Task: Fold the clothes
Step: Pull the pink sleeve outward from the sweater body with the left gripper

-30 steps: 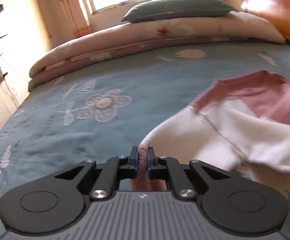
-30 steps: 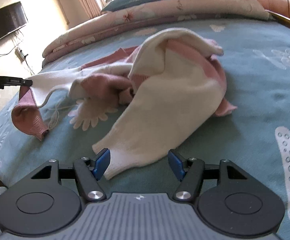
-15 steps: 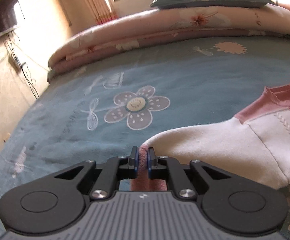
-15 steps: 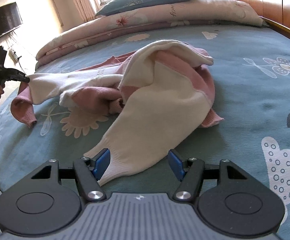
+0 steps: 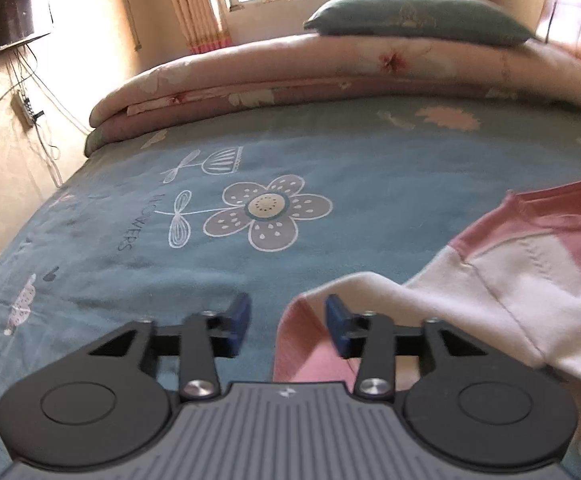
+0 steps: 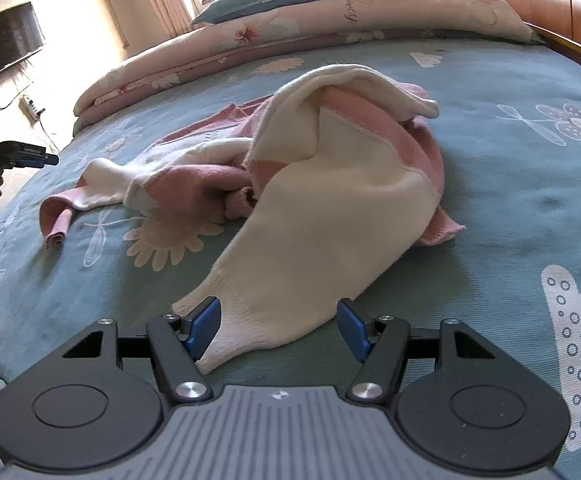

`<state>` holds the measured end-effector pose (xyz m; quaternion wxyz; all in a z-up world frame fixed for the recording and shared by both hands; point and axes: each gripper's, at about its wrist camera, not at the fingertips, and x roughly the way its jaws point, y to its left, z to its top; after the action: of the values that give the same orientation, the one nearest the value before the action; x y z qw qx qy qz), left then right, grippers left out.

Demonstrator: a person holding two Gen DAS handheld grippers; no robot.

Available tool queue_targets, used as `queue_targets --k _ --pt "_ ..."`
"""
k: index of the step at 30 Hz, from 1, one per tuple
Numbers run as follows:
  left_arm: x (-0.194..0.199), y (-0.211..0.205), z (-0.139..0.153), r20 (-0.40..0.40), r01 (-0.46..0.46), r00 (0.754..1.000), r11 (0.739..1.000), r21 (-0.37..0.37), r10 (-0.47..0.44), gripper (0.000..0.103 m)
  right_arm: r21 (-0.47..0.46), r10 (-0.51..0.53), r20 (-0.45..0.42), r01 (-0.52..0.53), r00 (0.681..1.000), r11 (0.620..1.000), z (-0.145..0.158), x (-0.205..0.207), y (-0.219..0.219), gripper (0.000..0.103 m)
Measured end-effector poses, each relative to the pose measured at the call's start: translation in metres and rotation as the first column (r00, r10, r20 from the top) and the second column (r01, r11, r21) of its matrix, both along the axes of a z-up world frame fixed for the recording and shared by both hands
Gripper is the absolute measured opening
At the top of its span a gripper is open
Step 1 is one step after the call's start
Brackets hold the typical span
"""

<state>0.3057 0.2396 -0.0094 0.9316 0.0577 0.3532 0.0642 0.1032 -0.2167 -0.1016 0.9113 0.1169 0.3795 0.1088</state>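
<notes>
**Sweater bunched on bed, both grippers open**

Left wrist view: left gripper [image 5: 286, 322] has its fingers spread w/ nothing clamped. The pink cuff [image 5: 304, 344] of the sweater [image 5: 530, 280] lies slack between and under them, its edge close to the right-hand pad — whether it touches, can't tell. The sleeve runs off right toward the body of the garment, resting on the blue bedsheet [image 5: 330, 168].

Right wrist view: right gripper [image 6: 278, 326] is wide open, empty, low over the sheet, straddling the cream end of the other sleeve. The sweater is a crumpled heap mid-bed — cream and pink panels turned over each other, not flat, not folded. The far cuff sits curled at the left edge near the left gripper.

Judgement: garment needs spreading before any fold holds. Grab each sleeve end right at the rib, not the loose knit, pull the two ends apart evenly & low, so the twisted middle unrolls instead of dragging as a lump.
</notes>
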Motion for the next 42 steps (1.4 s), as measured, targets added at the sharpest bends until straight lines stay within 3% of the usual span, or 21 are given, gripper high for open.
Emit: queue_targets --k 5,14,16,20,25,31,34,37,42 --pt "-0.034 0.014 -0.021 -0.026 0.0 1.0 0.998 -0.065 -0.002 0.063 0.01 0.013 0.005 -0.013 1.0 1.0 0.003 -0.005 0.005 0.069" --pt "-0.038 0.037 -0.085 -0.125 -0.11 0.989 0.961 -0.253 0.08 0.056 -0.023 0.03 0.01 -0.03 0.999 0.999 0.012 -0.013 0.015 0.069" --pt "-0.036 0.036 -0.088 -0.112 -0.111 0.99 0.956 -0.273 0.083 0.054 -0.031 0.033 0.01 -0.032 0.999 0.999 0.014 -0.013 0.017 0.069" --pt "-0.035 0.028 -0.085 -0.096 -0.082 0.994 0.959 -0.273 0.058 0.004 -0.038 0.039 0.01 -0.039 0.999 0.999 0.015 -0.013 0.019 0.069" --pt "-0.031 0.029 -0.065 -0.093 -0.116 0.99 0.99 -0.078 0.108 0.004 -0.047 0.048 0.01 -0.047 0.999 0.998 0.016 -0.013 0.022 0.069" --pt "-0.032 0.035 -0.03 -0.005 -0.132 0.991 0.977 0.168 0.135 0.004 -0.043 0.039 0.005 -0.039 0.999 0.998 0.014 -0.011 0.02 0.069" --pt "-0.034 0.022 -0.015 0.061 -0.096 0.995 0.952 0.291 0.082 0.004 -0.04 0.041 0.001 -0.04 0.999 0.998 0.012 -0.011 0.021 0.069" --pt "-0.037 -0.004 -0.014 0.09 -0.014 0.995 0.895 0.445 -0.03 0.004 -0.041 0.046 -0.002 -0.046 0.999 0.998 0.011 -0.01 0.024 0.069" --pt "-0.048 -0.029 -0.042 -0.04 0.16 0.986 0.835 0.527 -0.164 0.005 -0.039 0.054 -0.008 -0.055 0.998 0.998 0.009 -0.009 0.027 0.069"
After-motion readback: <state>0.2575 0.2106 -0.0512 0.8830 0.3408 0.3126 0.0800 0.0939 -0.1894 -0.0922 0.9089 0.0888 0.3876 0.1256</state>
